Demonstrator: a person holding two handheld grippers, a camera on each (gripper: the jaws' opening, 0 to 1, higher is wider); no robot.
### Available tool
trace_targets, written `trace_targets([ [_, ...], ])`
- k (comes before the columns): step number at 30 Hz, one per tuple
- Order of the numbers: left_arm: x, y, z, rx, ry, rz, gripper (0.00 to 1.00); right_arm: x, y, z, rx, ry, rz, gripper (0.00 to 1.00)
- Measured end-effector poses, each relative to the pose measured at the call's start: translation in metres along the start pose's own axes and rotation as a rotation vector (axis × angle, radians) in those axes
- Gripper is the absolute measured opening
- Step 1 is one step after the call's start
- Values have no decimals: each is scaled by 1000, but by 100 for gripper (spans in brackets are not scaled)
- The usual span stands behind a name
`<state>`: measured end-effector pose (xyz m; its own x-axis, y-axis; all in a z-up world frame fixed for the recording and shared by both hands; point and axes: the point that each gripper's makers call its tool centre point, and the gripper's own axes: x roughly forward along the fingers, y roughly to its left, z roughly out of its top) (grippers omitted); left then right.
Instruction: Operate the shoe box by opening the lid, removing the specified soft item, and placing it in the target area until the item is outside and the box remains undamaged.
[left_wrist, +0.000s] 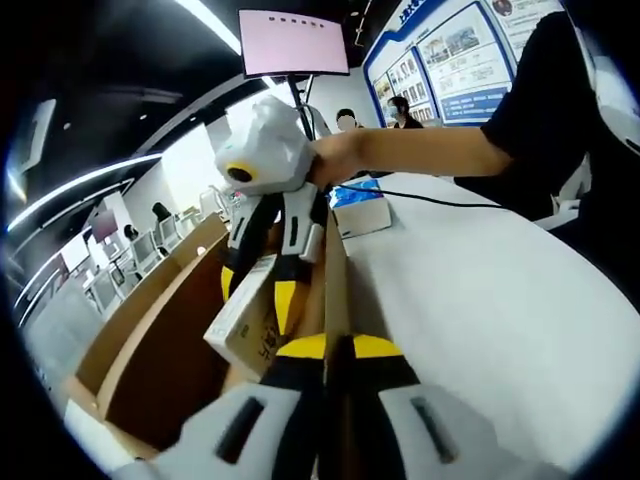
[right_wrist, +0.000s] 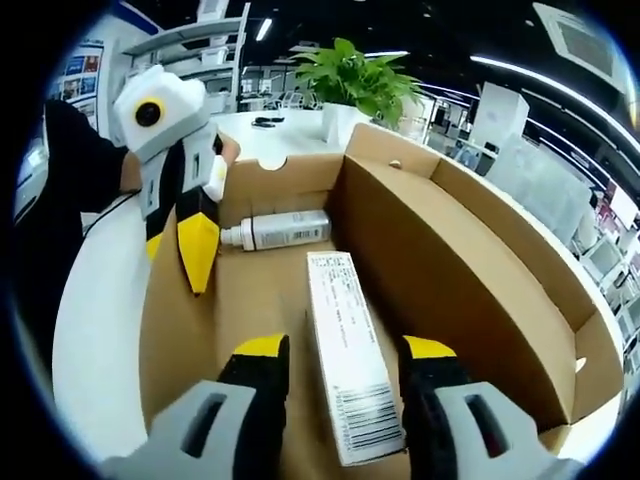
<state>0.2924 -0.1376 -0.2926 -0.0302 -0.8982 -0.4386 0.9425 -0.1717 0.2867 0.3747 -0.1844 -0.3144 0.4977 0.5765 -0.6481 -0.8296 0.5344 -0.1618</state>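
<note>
Inside open shoe box (right_wrist: 470, 240), right hand-held gripper (right_wrist: 345, 362) apart astride carton (right_wrist: 345, 360), bottle (right_wrist: 280, 230) beyond, left hand-held gripper (left_wrist: 338, 348) together

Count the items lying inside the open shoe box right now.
2: a long white carton lies on the box floor between the right claw's jaws; a silver bottle lies on its side at the far end.

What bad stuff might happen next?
1. The left claw seems to pinch the box by its wall; a hard tug might bend or tear the cardboard.
2. The right claw sits open around the white carton, which looks stiff, not soft, so it might grab the wrong thing.
</note>
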Motion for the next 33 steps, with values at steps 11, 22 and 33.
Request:
trace_targets([
  [11, 0, -1, 0, 1, 0, 1, 6, 1, 6, -2, -19, 16, 19, 25],
  [22, 0, -3, 0, 4, 0, 2, 6, 4, 6, -1, -46, 8, 8, 23],
  [33, -2, -9, 1, 8, 0, 3, 6, 3, 3, 1, -17, 22, -75, 22],
])
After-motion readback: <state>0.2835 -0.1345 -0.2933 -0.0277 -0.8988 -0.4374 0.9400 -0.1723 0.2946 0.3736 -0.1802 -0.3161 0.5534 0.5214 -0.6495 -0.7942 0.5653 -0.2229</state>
